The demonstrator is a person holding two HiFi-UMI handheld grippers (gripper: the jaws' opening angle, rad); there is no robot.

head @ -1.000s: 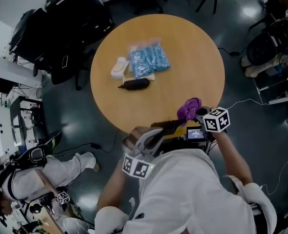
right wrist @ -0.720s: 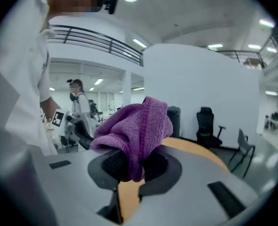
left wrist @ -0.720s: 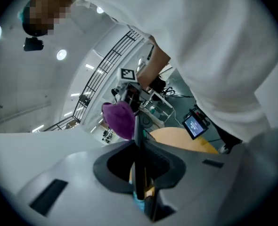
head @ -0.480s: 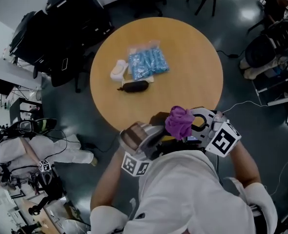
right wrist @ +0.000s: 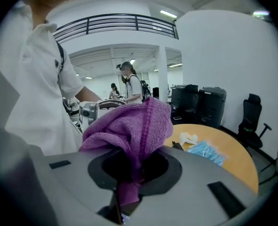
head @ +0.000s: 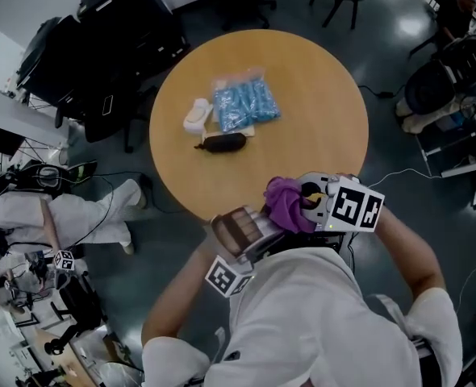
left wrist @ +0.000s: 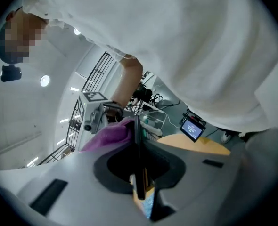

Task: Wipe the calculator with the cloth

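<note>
My left gripper (left wrist: 138,145) is shut on the calculator (left wrist: 138,166), a thin dark slab that the left gripper view shows edge-on between the jaws. In the head view the left gripper (head: 242,232) is held close to my chest over the table's near edge. My right gripper (right wrist: 132,166) is shut on a bunched purple cloth (right wrist: 129,126) that bulges out over its jaws. The cloth (head: 287,204) hangs just right of the calculator, at its far end, and the right gripper (head: 309,202) is behind it. Whether cloth (left wrist: 109,135) and calculator touch I cannot tell.
On the round wooden table (head: 319,111) lie a blue plastic bag (head: 244,101), a white bundle (head: 195,114) and a small black case (head: 223,143), all far from the grippers. A small lit screen (left wrist: 192,128) stands near the table's edge. Office chairs ring the table, and a person (head: 52,212) is at the left.
The right gripper has risen and swung left with the cloth, rolling as it came, up to the left gripper. The left gripper has rolled and shifted a little with the calculator.
</note>
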